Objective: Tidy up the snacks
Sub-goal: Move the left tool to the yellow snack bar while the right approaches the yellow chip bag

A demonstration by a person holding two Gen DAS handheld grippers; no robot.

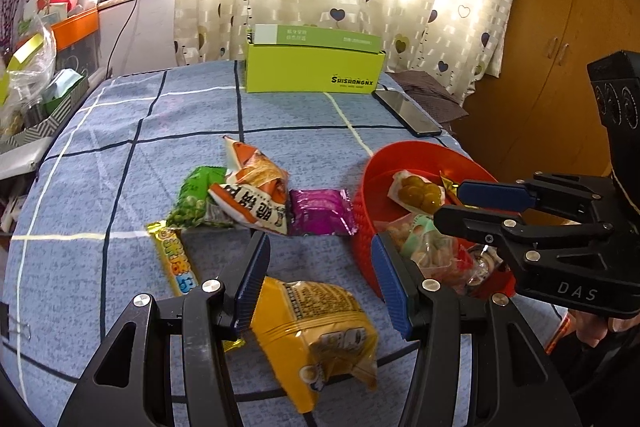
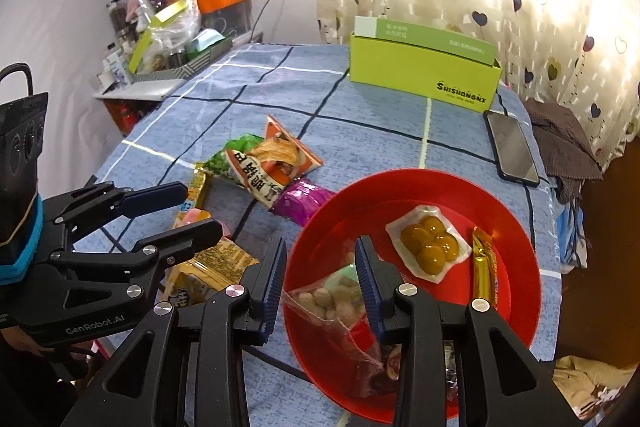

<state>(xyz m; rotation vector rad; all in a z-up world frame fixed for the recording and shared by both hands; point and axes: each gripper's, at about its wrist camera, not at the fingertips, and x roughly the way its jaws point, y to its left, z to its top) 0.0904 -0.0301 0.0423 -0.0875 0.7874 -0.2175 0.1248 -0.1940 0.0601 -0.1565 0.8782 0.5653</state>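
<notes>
red bowl (image 2: 516, 227): rigid landmark, already holding a clear nut bag (image 2: 332, 303), a chestnut pack (image 2: 430, 241) and a gold stick sachet (image 2: 484, 267).

yellow snack bag (image 1: 316, 327): judged light, air-filled, crinkly and slippery; grip a flat seam edge, not the puffed middle. it lies left of the bowl, directly between the wide-spread jaws of the left gripper (image 1: 320, 279), its left edge near one pad; contact cannot be told.

right gripper (image 2: 320, 275): jaws parted, straddling the bowl's near rim above the nut bag, gripping nothing.
</notes>
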